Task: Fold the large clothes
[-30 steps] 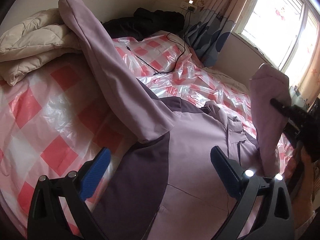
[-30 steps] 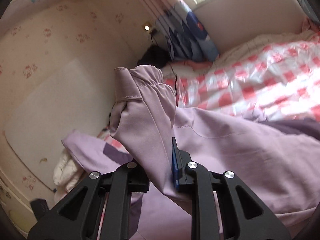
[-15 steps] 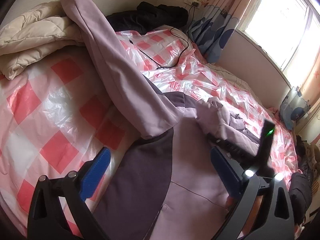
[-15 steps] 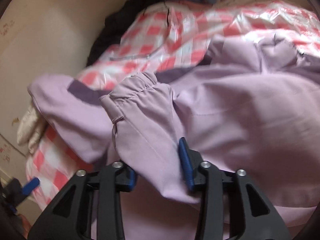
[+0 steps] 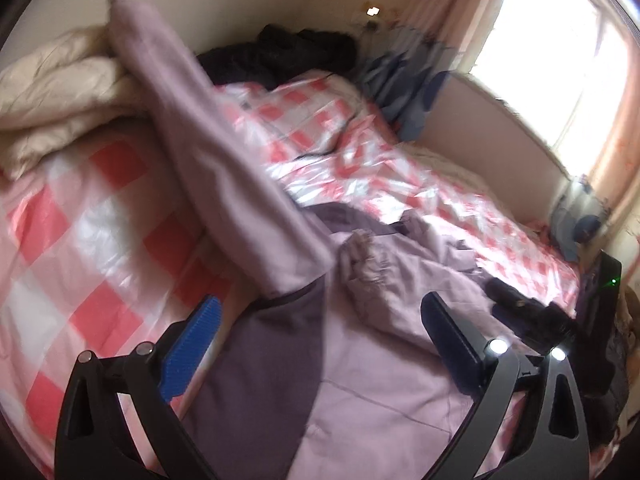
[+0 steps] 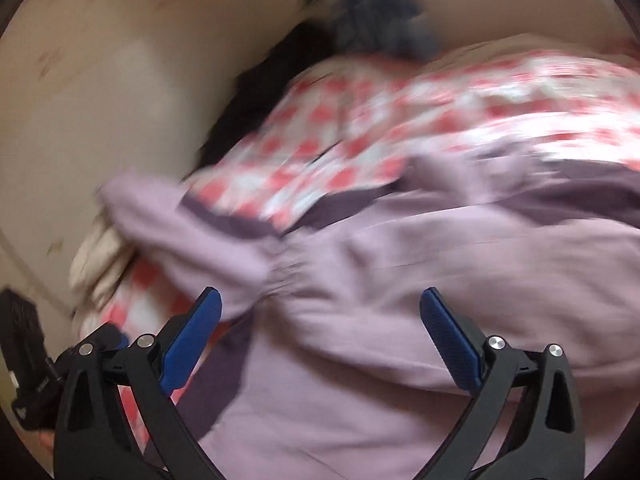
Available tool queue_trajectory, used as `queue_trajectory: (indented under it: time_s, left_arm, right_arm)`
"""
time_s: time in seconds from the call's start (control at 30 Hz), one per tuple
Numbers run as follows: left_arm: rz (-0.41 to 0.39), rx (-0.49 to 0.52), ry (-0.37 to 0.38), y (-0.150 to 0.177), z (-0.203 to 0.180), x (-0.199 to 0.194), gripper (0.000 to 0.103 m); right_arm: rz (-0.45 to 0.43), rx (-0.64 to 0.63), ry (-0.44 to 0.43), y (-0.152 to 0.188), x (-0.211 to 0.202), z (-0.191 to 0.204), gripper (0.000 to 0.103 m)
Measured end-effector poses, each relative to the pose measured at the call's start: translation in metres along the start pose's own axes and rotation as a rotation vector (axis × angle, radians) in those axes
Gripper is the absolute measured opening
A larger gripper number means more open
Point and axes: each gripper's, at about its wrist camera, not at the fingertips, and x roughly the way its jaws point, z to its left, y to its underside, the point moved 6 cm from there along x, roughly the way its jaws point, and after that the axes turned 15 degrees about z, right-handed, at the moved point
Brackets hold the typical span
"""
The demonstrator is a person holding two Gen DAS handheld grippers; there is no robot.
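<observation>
A large lilac jacket (image 5: 384, 380) with dark purple panels lies spread on the bed. One sleeve (image 5: 208, 148) stretches away to the far left, up onto a quilt. The other sleeve's gathered cuff (image 5: 360, 256) lies folded across the jacket body; it also shows in the right wrist view (image 6: 288, 276). My left gripper (image 5: 320, 336) is open and empty above the jacket's lower part. My right gripper (image 6: 320, 328) is open and empty just above the folded sleeve (image 6: 400, 292). The right gripper's body shows dark at the right of the left wrist view (image 5: 532, 320).
The bed carries a pink and white checked plastic sheet (image 5: 92, 248). A cream quilt (image 5: 60, 100) lies at the far left. Dark clothes (image 5: 288, 56) and a black cable (image 5: 320, 152) lie near the headboard. Blue curtains (image 5: 404, 88) and a window (image 5: 552, 48) are at the right.
My right gripper lowered the sleeve onto the jacket body, opened and let it go. The sleeve cuff now lies on the jacket. My left gripper stayed open and shifted slightly.
</observation>
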Motion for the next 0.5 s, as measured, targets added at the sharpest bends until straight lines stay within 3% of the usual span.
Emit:
queue_trajectory:
  time_s: [0.1,0.2,0.3,0.4,0.43,0.5]
  left_arm:
    - [-0.01,0.087,0.087,-0.012,-0.04,0.014,0.096]
    - [-0.012,0.168,0.143,-0.033,-0.088,0.045,0.096]
    - [0.056,0.193,0.062,-0.046,-0.107,0.102,0.096]
    - [0.293,0.108,-0.058,-0.036,-0.085,0.187,0.096]
    - [0.328,0.119,-0.111,-0.029,-0.077,0.21,0.096]
    - [0.304,0.214,-0.193,-0.02,-0.079,0.222,0.096]
  right_arm:
    - [-0.1,0.177,0.141,0.009,-0.051,-0.081,0.096]
    - [-0.163,0.395,0.102,0.024,-0.076,-0.153,0.096]
    - [-0.137,0.502,0.027,0.041,-0.063,-0.194,0.096]
    - [-0.058,0.521,-0.003,0.056,-0.04,-0.213,0.096]
    - [-0.043,0.517,-0.006,0.055,-0.04,-0.214,0.096]
    - [-0.068,0.566,-0.038,0.056,-0.052,-0.21,0.096]
